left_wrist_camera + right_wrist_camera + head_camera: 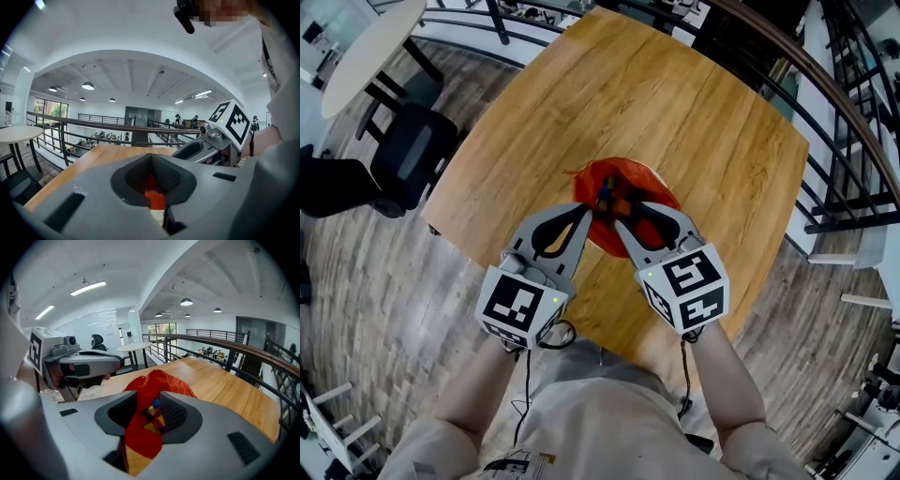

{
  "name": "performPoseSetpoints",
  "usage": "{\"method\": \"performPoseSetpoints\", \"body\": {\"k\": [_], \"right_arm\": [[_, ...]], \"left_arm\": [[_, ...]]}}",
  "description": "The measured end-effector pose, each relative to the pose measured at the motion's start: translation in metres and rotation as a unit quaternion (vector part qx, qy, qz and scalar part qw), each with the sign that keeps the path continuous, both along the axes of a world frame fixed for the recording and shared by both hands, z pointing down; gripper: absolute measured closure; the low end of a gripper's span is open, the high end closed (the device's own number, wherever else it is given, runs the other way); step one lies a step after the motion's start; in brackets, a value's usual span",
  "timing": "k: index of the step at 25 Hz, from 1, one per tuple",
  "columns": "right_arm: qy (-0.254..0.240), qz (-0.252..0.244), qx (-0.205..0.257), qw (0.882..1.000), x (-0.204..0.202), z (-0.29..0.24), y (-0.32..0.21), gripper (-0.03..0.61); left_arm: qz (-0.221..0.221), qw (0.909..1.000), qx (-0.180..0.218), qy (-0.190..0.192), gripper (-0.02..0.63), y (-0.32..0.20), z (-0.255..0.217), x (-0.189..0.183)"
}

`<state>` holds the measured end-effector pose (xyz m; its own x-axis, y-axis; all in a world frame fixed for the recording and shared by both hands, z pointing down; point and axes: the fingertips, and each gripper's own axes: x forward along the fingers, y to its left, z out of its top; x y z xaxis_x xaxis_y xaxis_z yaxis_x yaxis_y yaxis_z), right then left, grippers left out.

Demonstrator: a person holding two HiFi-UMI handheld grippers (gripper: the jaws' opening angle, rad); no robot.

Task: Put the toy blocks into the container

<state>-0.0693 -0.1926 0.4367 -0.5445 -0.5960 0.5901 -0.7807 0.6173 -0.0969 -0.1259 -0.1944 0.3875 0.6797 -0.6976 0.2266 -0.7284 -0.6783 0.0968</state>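
Observation:
A red bag (623,178) lies crumpled on the round wooden table (675,103), its mouth toward me. Several coloured toy blocks (153,414) lie inside it, seen through the right gripper's jaws. My left gripper (587,215) is at the bag's near rim, and its jaws are closed with red fabric (154,196) pinched between them. My right gripper (635,214) sits just to its right at the same rim. Its jaws stand apart, and a fold of the bag (140,441) hangs between them along the left pad.
The table's near edge (609,342) is just below the grippers. A black chair (408,155) and a white round table (366,47) stand off to the left. A dark railing (853,141) curves round the far and right sides.

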Motion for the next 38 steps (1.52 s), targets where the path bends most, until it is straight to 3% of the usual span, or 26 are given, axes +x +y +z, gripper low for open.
{"method": "performPoseSetpoints", "body": {"k": [8,18,26,38], "right_arm": [[-0.001,0.012,0.016,1.000,0.006,-0.016,0.001,0.437],[-0.025,0.038,0.109,0.993,0.021,-0.104,0.015,0.452],[-0.047,0.061,0.208,0.975,0.042,-0.194,0.053,0.505],[-0.058,0.094,0.320,0.941,0.084,-0.288,0.142,0.535]], "left_arm": [[0.002,0.9999,0.015,0.003,0.603,0.005,-0.017,0.002],[0.014,0.9970,0.074,0.021,0.603,0.025,-0.090,0.010],[0.046,0.9880,0.140,0.045,0.603,0.065,-0.172,0.025],[0.097,0.9778,0.172,0.070,0.603,0.133,-0.231,0.060]]}}
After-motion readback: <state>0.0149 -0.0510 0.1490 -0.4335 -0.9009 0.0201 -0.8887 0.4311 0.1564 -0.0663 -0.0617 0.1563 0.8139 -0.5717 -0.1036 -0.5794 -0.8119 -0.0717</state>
